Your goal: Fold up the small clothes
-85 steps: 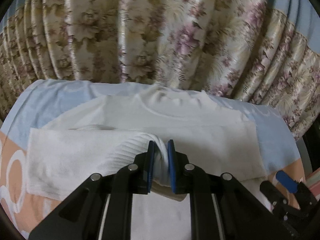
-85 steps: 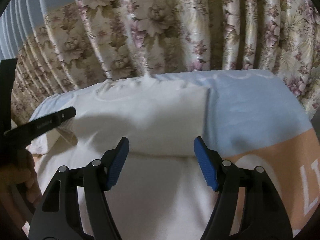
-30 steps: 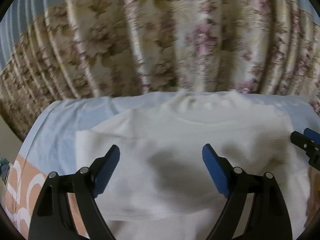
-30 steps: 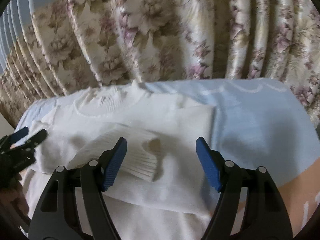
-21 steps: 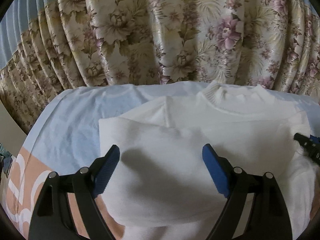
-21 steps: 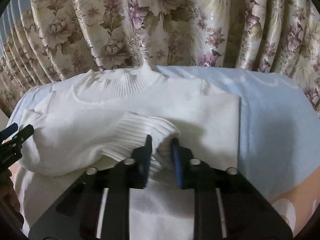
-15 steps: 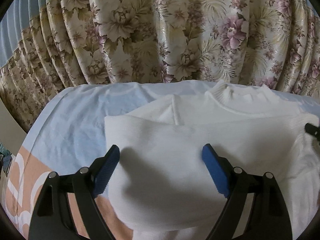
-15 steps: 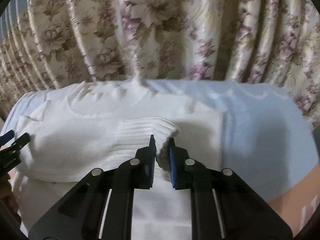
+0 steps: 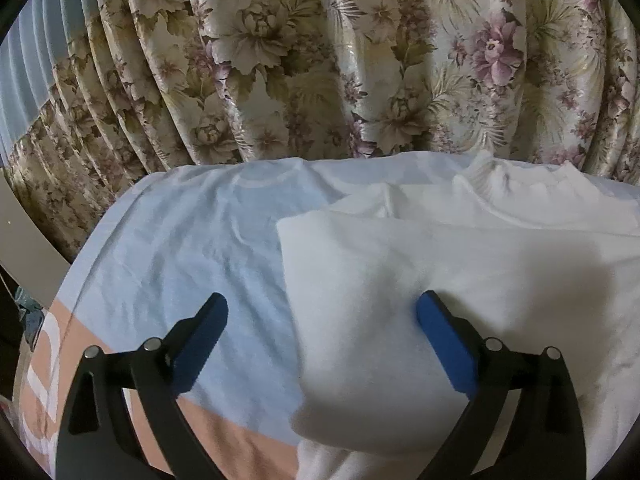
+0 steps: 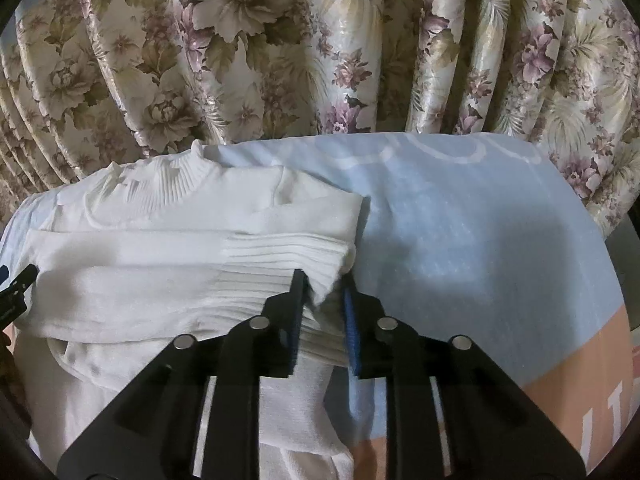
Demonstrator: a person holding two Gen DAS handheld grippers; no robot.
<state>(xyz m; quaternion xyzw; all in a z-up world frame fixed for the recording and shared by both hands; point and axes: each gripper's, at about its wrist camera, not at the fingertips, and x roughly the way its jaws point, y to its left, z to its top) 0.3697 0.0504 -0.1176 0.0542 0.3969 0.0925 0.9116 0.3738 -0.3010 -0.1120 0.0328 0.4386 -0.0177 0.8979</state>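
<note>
— What is the white sweater (image 10: 160,248) made of?
— Soft knitted cloth. It looks fuzzy and matt, and its cuff (image 10: 288,264) has ribs.
— And the sheet (image 9: 192,248) under it?
— Thin cloth, smooth with small wrinkles, not shiny.
— The curtain (image 9: 320,60)?
— Flowery cloth with a silky shine.
— The right gripper (image 10: 322,308)?
— Hard black plastic, a bit shiny, with bumpy blue pads (image 10: 352,332) and shiny metal pins (image 10: 259,323). The left gripper (image 9: 322,328) looks the same.

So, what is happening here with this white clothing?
A person is folding a white knitted sweater on a light blue and peach bedsheet. The right gripper is shut on the sweater's ribbed sleeve cuff, which lies across the body. The left gripper is open and empty above the sweater's folded left edge.
</note>
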